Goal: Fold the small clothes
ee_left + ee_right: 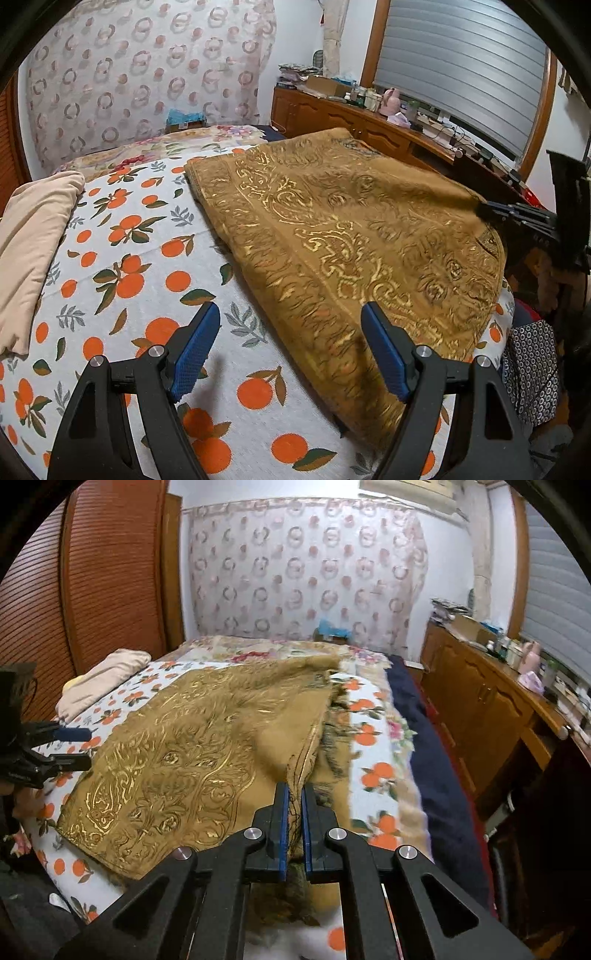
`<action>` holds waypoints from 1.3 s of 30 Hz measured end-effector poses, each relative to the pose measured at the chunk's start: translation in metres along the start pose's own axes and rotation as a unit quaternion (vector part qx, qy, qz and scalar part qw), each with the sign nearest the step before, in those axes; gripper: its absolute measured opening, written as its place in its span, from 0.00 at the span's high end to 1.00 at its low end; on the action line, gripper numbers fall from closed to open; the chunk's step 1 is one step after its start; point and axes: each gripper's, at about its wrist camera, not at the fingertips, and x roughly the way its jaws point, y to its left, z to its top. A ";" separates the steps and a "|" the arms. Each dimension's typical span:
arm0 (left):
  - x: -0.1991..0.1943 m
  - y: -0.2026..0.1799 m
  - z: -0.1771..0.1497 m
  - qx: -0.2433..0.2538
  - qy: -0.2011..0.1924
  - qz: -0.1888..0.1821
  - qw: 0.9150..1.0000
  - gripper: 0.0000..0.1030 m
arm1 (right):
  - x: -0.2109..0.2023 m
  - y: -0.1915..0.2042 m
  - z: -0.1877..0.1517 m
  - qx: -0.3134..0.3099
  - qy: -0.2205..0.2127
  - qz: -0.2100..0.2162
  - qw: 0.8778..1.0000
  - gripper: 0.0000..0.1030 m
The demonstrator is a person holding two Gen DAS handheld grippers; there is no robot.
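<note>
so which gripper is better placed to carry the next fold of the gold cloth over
Right. The right gripper is already shut on an edge of the gold patterned cloth, which lifts off the bed there. The left gripper hangs open over the bedsheet, gripping nothing.

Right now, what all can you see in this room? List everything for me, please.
cloth: one, gold-brown patterned, spread on the bed, right edge lifted
sheet: one, white with oranges, under the cloth
pillow: one, beige, at the bed's left edge
curtain: one, pale with pink rings, behind the bed
cabinet: one, brown wood, right of the bed, cluttered top
shutter: one, grey, above the cabinet
left tool: black with blue pads, open over the cloth's edge
right tool: same colours, shut on the cloth
</note>
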 end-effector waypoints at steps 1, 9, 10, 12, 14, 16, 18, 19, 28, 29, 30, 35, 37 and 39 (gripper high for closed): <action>0.000 -0.001 0.000 0.000 0.001 -0.001 1.000 0.23 | 0.000 -0.005 -0.004 0.005 0.005 -0.004 1.000 0.94; 0.004 -0.005 -0.002 0.005 0.009 0.001 1.000 0.23 | 0.019 -0.009 -0.013 0.036 0.044 -0.011 0.998 0.94; 0.004 -0.006 -0.003 0.006 0.011 0.001 1.000 0.23 | 0.020 -0.008 -0.012 0.038 0.044 -0.012 0.998 0.93; 0.005 -0.007 -0.005 0.008 0.013 0.001 1.000 0.23 | 0.019 -0.009 -0.011 0.042 0.042 -0.015 0.998 0.83; 0.005 -0.008 -0.007 0.008 0.016 0.001 1.000 0.23 | 0.018 -0.009 -0.011 0.044 0.039 -0.010 0.998 0.73; 0.006 -0.008 -0.009 0.007 0.019 -0.001 1.000 0.23 | 0.020 -0.013 -0.014 0.052 0.039 -0.011 0.998 0.52; 0.007 -0.008 -0.012 0.006 0.023 -0.004 1.000 0.23 | 0.026 -0.017 -0.019 0.064 0.046 -0.007 0.997 0.49; 0.008 -0.008 -0.015 0.006 0.027 -0.006 1.000 0.23 | 0.028 -0.019 -0.021 0.067 0.052 -0.008 0.996 0.49; 0.003 -0.014 -0.023 0.015 0.039 -0.028 0.999 0.41 | 0.037 -0.023 -0.031 0.080 0.077 0.010 0.994 0.48; 0.003 -0.015 -0.024 0.016 0.043 -0.034 0.998 0.44 | 0.036 -0.023 -0.031 0.080 0.077 0.013 0.994 0.48; 0.003 -0.015 -0.025 0.015 0.046 -0.038 0.998 0.48 | 0.035 -0.023 -0.031 0.081 0.077 0.017 0.994 0.48; 0.001 -0.021 -0.030 0.016 0.051 -0.051 0.997 0.52 | 0.034 -0.020 -0.030 0.076 0.078 0.042 0.993 0.49; 0.001 -0.022 -0.030 0.014 0.053 -0.059 0.997 0.52 | 0.035 -0.017 -0.031 0.068 0.079 0.042 0.994 0.58; 0.000 -0.024 -0.032 0.016 0.052 -0.068 0.996 0.52 | 0.035 -0.015 -0.031 0.061 0.080 0.038 0.994 0.64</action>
